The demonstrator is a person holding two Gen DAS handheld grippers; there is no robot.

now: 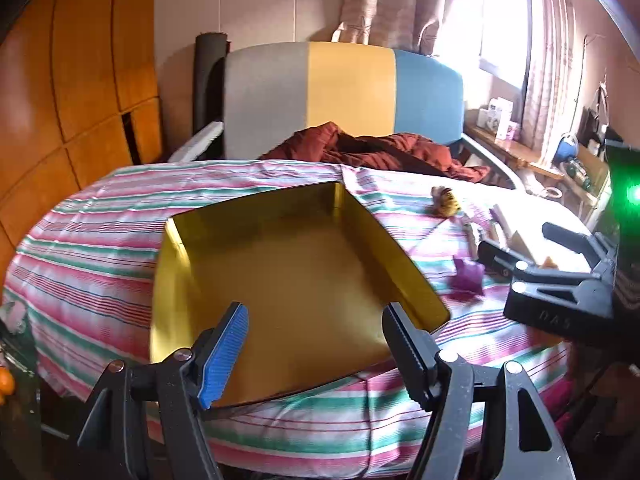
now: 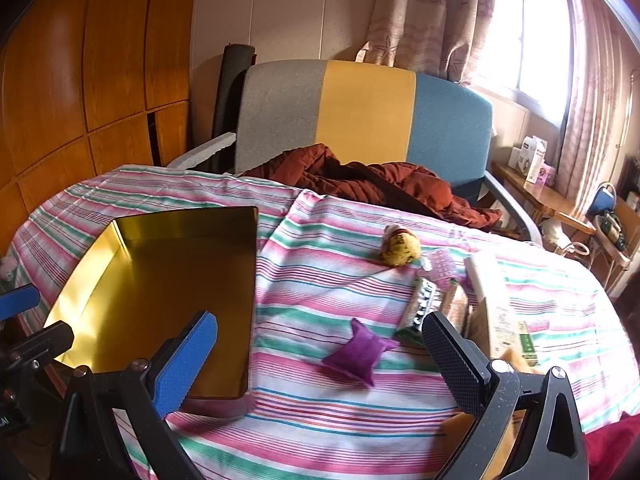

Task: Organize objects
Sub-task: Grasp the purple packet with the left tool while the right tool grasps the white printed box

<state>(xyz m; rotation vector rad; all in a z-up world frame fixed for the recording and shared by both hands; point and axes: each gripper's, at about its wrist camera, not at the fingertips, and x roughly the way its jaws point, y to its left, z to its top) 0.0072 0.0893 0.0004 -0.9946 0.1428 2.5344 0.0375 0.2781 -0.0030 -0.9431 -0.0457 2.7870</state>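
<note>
**Fill the empty tin, nearest item first**

Left wrist view: your left tongs (image 1: 316, 344) stand apart, holding nothing, over the near edge of one gold tin (image 1: 296, 272), which lies empty on the striped table (image 1: 92, 240). Keep them clear.

Right wrist view: your right tongs (image 2: 320, 364) stand apart too. Take the one purple pouch (image 2: 360, 354) first, gripping across its middle. Beyond lie one yellow toy (image 2: 401, 249) and a pile of packets (image 2: 460, 296), too jumbled to count.
</note>
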